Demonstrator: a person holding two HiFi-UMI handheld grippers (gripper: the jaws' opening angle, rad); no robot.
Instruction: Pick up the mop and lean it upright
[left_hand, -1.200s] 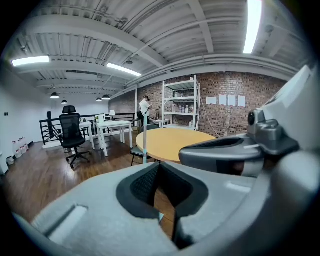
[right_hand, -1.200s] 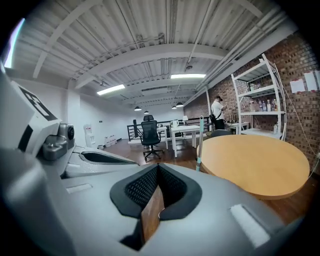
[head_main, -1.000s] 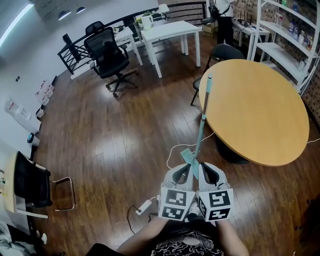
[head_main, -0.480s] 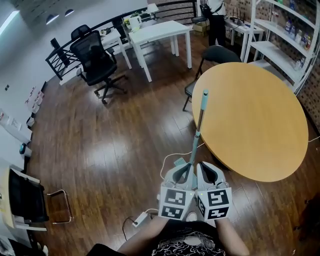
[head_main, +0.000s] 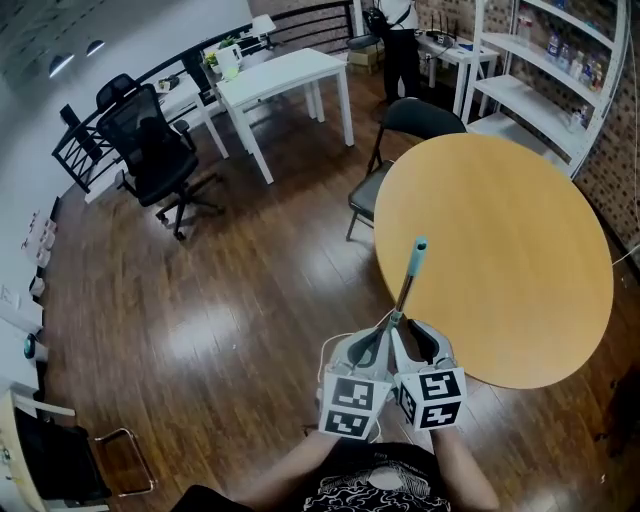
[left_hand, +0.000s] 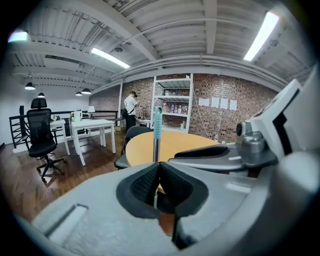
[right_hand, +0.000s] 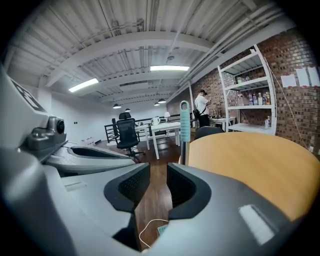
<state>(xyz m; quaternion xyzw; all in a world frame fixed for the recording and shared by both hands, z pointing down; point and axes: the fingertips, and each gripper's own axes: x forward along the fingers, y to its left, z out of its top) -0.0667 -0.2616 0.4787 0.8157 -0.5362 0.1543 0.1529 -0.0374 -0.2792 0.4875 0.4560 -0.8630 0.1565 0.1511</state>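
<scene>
The left gripper (head_main: 378, 338) is clamped on the slim metal mop pole with the teal grip (head_main: 410, 280), which rises near upright toward 12 o'clock by the round wooden table's (head_main: 520, 250) edge; the right gripper (head_main: 412, 335), at its 3 o'clock, has just been opening its jaws, with nothing between them

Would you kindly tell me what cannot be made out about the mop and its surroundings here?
- Mop head: head view, hidden beneath the left gripper.
- Whether the mop handle touches the round table: head view, they overlap.
- Labels on the shelf bottles: right gripper view, too small.
</scene>
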